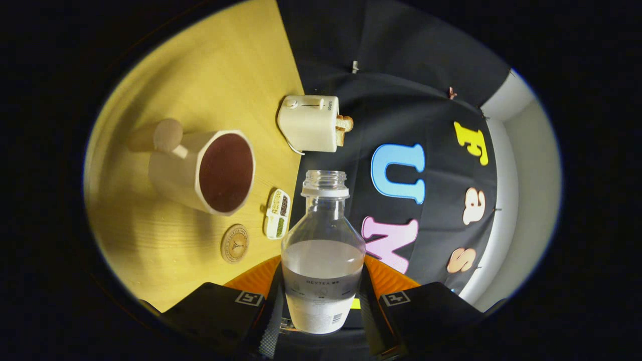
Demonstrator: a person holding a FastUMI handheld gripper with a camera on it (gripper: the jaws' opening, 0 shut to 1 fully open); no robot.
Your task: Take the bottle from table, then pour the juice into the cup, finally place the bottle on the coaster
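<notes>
Two fingers: the gripper (321, 301) shows at the bottom centre of the frame, one finger (273, 301) on each flank of the bottle, both pressing on its lower body, so the jaws are pinching it.
Bottle: the clear bottle (322, 260) rises from between the fingers up to the middle of the frame; it has no cap, its open threaded mouth points toward the top of the frame, and a labelled band wraps its lower part.
Juice: a pale, cloudy liquid (322, 258) fills the lower body of the bottle up to about the shoulder; the neck above it is empty.
View tilt: the table (210, 65) fills the left half of the frame and its far edge runs almost vertically down the centre, so the whole scene appears rolled on its side.
Coaster: a small round wooden coaster (234, 243) lies on the table at lower left of centre, just left of the bottle's body and apart from it.
Small tray: a little oblong dish (278, 213) with compartments sits between the coaster and the bottle's neck.
Cup: a large pale cup (203, 170) with a dark inside and a knobbed handle stands at middle left, beyond the coaster, its opening facing the camera.
Toaster: a cream toaster (308, 123) with bread in its slot sits at upper centre, near the table's far edge, farthest off.
</notes>
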